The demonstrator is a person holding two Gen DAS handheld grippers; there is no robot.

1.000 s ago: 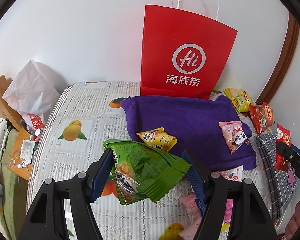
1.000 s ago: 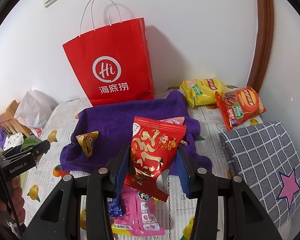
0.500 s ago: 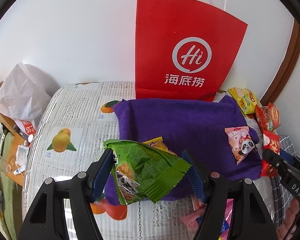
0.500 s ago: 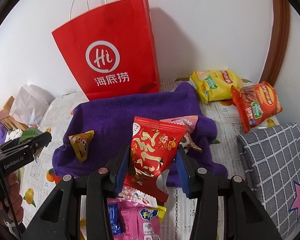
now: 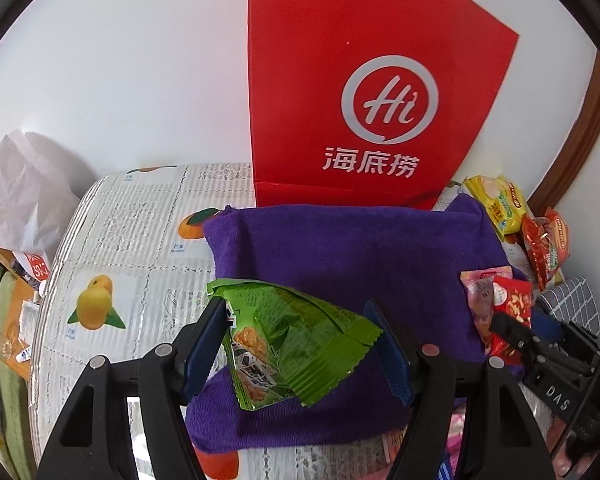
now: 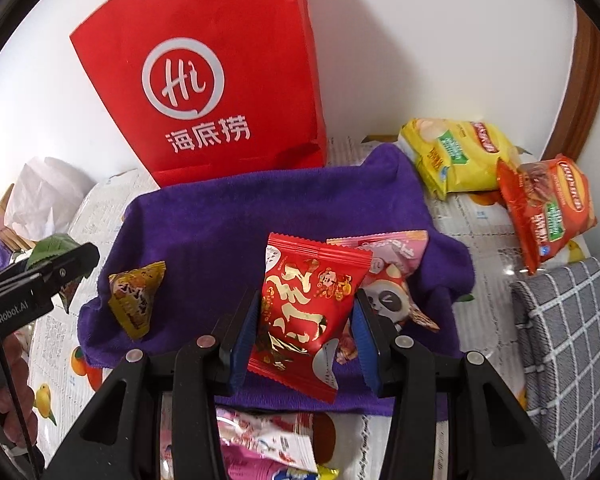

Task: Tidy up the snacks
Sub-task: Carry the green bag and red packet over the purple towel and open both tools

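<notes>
Risk was mainly slippage: left gripper [image 5: 300,344] had its jaws clamped on a crinkly green foil snack packet [image 5: 288,340], gripped by its sides, hanging over the near-left part of the purple terry towel [image 5: 340,248]. Right gripper [image 6: 306,332] had its jaws narrower, pinching a red foil snack pouch with gold print [image 6: 304,312] over the towel's near-right part. Both packs looked puffy and slick, so in my judgement either could have squirted out or landed short of the towel.

Second risk: red pouch hung directly over the pink panda-print packet [image 6: 388,280] already on the towel, so releasing there would likely stack or shove it. Small yellow-brown triangular packet [image 6: 138,298] sat on the towel's left edge, near the left gripper's drop zone.

Red paper carrier bag [image 5: 364,92] stood against the towel's far side. Yellow chip bag [image 6: 456,156] and orange chip bag [image 6: 548,212] lay on the worktop [image 5: 132,240] off the towel's far-right corner, grey checked cushion [image 6: 572,332] to the towel's right.
</notes>
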